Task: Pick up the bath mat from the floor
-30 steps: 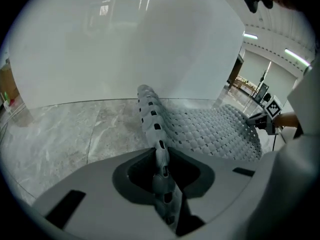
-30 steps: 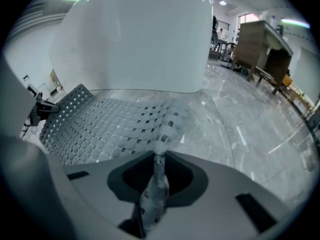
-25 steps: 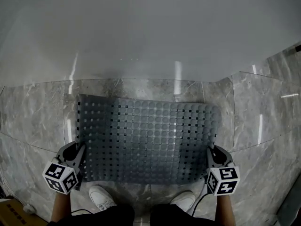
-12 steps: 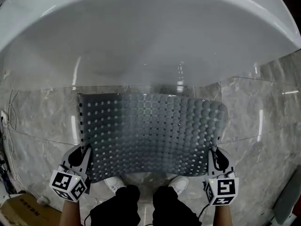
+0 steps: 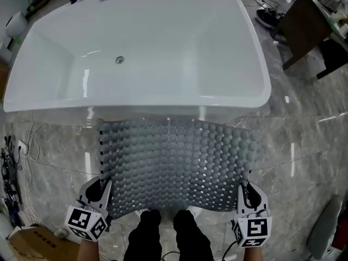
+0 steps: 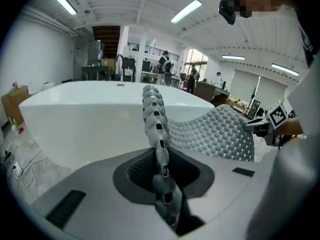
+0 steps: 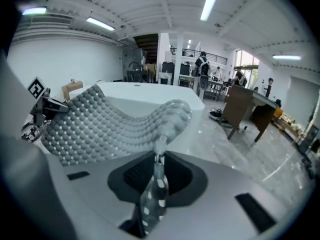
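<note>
The grey studded bath mat (image 5: 176, 165) hangs spread between the two grippers, lifted off the floor in front of the white bathtub (image 5: 136, 42). My left gripper (image 5: 102, 196) is shut on the mat's near left corner, and my right gripper (image 5: 243, 197) is shut on its near right corner. In the left gripper view the mat's edge (image 6: 156, 134) runs straight up out of the jaws at the left gripper (image 6: 161, 176). In the right gripper view the mat (image 7: 120, 121) sags to the left from the pinched edge at the right gripper (image 7: 157, 176).
Grey marble floor (image 5: 304, 145) surrounds the tub. A dark wooden table (image 5: 312, 23) stands at the far right. Cables (image 5: 13, 162) lie along the left edge, with a cardboard box (image 5: 30, 243) at the near left. The person's legs and shoes (image 5: 168, 230) are below the mat.
Both grippers have lifted the mat up off the floor toward the head. The whole bathtub has come into sight, and the mat now bulges and sags between the grippers.
</note>
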Demonstrator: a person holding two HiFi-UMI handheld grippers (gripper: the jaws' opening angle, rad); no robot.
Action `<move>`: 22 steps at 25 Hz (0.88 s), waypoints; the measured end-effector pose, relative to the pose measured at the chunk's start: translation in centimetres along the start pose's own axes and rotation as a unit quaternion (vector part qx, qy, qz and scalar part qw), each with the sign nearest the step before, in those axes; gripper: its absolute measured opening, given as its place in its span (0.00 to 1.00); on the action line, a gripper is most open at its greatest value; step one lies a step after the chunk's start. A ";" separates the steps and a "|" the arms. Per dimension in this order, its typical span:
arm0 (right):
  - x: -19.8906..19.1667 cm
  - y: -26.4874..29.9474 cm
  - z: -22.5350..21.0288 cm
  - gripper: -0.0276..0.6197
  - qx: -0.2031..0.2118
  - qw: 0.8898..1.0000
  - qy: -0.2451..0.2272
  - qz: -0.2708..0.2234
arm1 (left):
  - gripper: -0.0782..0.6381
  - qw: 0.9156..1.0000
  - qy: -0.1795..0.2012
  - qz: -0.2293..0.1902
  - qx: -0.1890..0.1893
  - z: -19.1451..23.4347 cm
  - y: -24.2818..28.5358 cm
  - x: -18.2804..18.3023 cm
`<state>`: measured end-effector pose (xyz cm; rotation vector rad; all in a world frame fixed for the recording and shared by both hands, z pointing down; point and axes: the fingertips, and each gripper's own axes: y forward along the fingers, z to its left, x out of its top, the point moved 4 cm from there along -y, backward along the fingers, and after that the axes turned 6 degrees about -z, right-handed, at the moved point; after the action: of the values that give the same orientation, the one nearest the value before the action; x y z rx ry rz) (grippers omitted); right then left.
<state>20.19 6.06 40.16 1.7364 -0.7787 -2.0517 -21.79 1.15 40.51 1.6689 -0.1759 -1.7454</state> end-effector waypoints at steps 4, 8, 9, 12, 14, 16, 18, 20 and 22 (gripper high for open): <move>7.4 -5.7 -1.4 0.15 -0.010 1.000 -0.003 -0.016 | 0.21 1.000 -0.003 -0.020 0.003 -1.5 -5.0 7.3; 15.0 -9.8 -2.1 0.15 -0.022 0.999 -0.003 -0.043 | 0.21 0.998 -0.006 -0.055 0.015 -2.0 -9.3 14.9; 16.9 -10.9 -2.3 0.15 -0.026 0.998 -0.004 -0.051 | 0.21 0.998 -0.006 -0.064 0.019 -2.1 -10.4 16.8; 22.5 -14.2 -2.8 0.15 -0.036 0.996 -0.004 -0.076 | 0.21 0.995 0.002 -0.095 0.029 -2.6 -13.6 22.2; 26.2 -15.9 -2.6 0.15 -0.039 0.994 -0.008 -0.098 | 0.21 0.992 0.012 -0.120 0.032 -2.6 -15.6 25.9; 29.6 -17.5 -2.6 0.15 -0.042 0.992 -0.014 -0.122 | 0.21 0.988 0.014 -0.149 0.032 -2.6 -17.5 29.2; 32.9 -19.0 -2.7 0.15 -0.048 0.988 -0.016 -0.147 | 0.21 0.983 0.015 -0.180 0.031 -2.7 -19.4 32.0; 36.0 -20.3 -2.5 0.15 -0.052 0.983 -0.019 -0.173 | 0.21 0.977 0.019 -0.207 0.036 -2.5 -21.3 34.7; 38.8 -21.7 -2.0 0.15 -0.052 0.978 -0.025 -0.198 | 0.21 0.972 0.024 -0.230 0.042 -2.4 -23.1 37.0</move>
<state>16.57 0.25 -3.76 1.9050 -0.3464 -2.3476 -25.60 -1.67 -2.93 1.9232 0.1766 -2.0496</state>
